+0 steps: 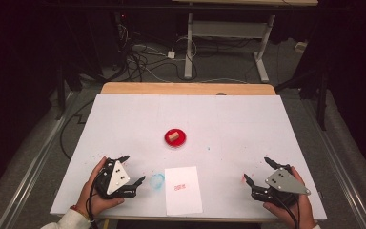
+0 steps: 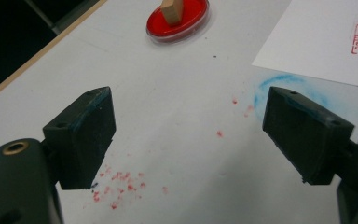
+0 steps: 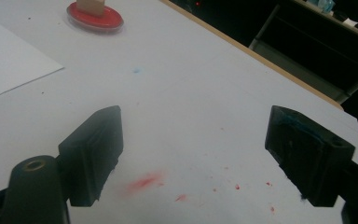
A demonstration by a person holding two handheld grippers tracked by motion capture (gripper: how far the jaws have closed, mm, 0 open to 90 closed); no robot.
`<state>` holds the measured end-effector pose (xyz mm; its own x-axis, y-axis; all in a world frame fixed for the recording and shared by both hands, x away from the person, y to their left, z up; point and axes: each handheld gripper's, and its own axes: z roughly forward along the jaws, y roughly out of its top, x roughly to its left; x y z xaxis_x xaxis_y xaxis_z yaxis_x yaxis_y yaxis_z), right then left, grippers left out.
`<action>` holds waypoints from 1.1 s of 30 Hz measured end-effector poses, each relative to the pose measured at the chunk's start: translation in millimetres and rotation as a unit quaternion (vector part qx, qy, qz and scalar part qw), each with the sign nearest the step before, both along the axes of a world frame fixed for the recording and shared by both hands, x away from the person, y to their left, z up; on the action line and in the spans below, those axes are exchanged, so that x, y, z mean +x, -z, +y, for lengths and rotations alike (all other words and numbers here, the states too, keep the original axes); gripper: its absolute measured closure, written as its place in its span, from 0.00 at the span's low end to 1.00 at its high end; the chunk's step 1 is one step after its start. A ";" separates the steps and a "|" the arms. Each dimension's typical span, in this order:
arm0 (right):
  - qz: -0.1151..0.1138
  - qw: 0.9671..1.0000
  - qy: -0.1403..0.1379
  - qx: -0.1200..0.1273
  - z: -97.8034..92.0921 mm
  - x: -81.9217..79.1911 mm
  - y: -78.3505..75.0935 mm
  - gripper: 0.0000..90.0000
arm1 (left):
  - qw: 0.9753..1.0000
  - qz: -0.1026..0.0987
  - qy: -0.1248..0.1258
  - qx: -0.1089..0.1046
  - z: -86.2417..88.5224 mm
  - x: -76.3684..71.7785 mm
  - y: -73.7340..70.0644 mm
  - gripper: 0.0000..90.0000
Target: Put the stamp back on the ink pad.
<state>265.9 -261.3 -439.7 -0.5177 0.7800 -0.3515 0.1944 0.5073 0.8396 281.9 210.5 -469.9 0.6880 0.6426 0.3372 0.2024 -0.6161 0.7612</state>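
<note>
The wooden stamp [image 1: 173,136] is standing in the red ink pad [image 1: 175,139] mid-tabletop [image 1: 228,124], well apart from both grippers. Left gripper [image 1: 134,169], fingers spread, is resting near the front edge; the paper [image 1: 183,190] is lying between; right gripper [image 1: 257,170], fingers spread, is sitting near the front-right edge.

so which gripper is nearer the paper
The left gripper: its jaws open just beside the paper, by the blue smudge. The right gripper sits farther off.
</note>
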 end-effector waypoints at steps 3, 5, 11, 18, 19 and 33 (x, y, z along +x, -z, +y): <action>0.000 1.000 -0.002 -0.002 0.0 -0.1 0.7 0.22 | 1.000 0.009 -0.009 -0.002 5.9 -1.4 2.4 0.18; -0.001 1.000 -0.003 -0.002 -0.3 -0.3 0.5 0.22 | 1.000 0.008 -0.013 0.000 8.1 -3.0 3.0 0.18; -0.001 1.000 -0.004 -0.001 -0.8 -0.5 -0.1 0.22 | 1.000 0.008 -0.020 -0.008 11.3 -4.6 2.1 0.18; -0.003 1.000 -0.009 -0.002 1.0 0.3 -0.7 0.22 | 1.000 0.007 -0.024 -0.005 11.7 -5.9 2.0 0.18; -0.003 1.000 -0.010 -0.002 1.5 0.4 -0.6 0.22 | 1.000 0.007 -0.022 -0.004 10.8 -6.2 1.5 0.18; -0.003 1.000 -0.016 -0.008 6.1 -0.7 -1.1 0.22 | 1.000 0.004 -0.014 -0.006 8.5 -8.8 0.6 0.18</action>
<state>265.2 -255.2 -438.6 -0.5407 0.7566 -0.3678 0.1721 0.5275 0.8319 273.1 219.0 -470.5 0.6722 0.6657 0.3241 0.2256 -0.6010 0.7667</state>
